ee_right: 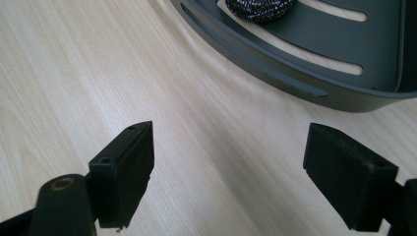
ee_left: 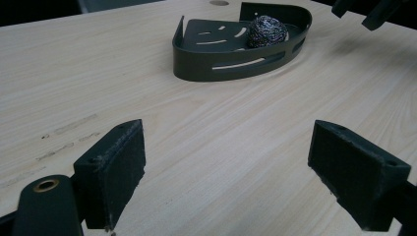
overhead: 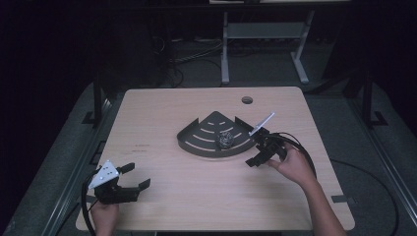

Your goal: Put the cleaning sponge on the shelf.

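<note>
Below, at the near left corner of the counter [overhead: 162, 162], the left gripper [overhead: 134, 178] is lying low with its jaws spread wide and holding nothing; a hand [overhead: 104, 214] is gripping it from behind, and a grey three-cornered plate is sitting on top. Across the counter, the right gripper [overhead: 257, 156] is hovering just beside the right end of one dark quarter-round tray [overhead: 194, 142], its jaws likewise spread and empty, the right hand [overhead: 295, 164] reaching in with the forearm angling from the lower right. One steel scouring ball [overhead: 225, 139] is resting inside the tray. The left gripper view is taking in the whole tray [ee_left: 196, 64], the ball [ee_left: 266, 30] and the other gripper's jaw tips at the upper right. The right gripper view is showing the tray's slotted curved wall [ee_right: 275, 69] close up and part of the ball [ee_right: 260, 10]. The high view is adding a round hole [overhead: 247, 100] near the counter's far edge.
</note>
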A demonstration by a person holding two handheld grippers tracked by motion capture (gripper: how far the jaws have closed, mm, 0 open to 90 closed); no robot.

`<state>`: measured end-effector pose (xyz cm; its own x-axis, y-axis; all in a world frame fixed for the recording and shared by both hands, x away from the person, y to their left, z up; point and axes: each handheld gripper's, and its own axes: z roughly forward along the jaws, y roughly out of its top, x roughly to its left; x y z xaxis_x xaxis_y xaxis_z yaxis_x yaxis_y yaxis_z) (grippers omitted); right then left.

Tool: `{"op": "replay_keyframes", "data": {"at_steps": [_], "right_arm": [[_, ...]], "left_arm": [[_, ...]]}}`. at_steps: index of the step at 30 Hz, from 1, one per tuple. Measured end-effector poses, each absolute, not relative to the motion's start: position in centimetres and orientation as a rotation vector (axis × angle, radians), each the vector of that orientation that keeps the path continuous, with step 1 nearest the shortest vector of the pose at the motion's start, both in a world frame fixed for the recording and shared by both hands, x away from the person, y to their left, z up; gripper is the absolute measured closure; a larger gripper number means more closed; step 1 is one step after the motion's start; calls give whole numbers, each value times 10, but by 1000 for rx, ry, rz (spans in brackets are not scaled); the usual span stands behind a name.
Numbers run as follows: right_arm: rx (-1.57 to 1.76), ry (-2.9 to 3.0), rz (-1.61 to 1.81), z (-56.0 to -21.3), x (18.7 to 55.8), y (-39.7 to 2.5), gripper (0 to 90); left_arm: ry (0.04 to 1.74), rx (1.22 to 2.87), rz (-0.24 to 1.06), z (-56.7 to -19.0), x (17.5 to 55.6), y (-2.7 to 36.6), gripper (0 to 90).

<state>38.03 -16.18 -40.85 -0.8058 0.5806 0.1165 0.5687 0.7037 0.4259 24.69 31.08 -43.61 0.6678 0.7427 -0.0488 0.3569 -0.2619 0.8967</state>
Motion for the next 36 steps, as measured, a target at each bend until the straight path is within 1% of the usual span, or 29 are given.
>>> {"op": "replay_keyframes", "data": {"at_steps": [20,36], "right_arm": [[1017,2864,715,-420,366,-181,190],[1021,2857,719,-421,356,-187,188]], "left_arm": [[868,1871,476,-436,247,310,137],[867,1873,476,-437,247,310,137]]}}
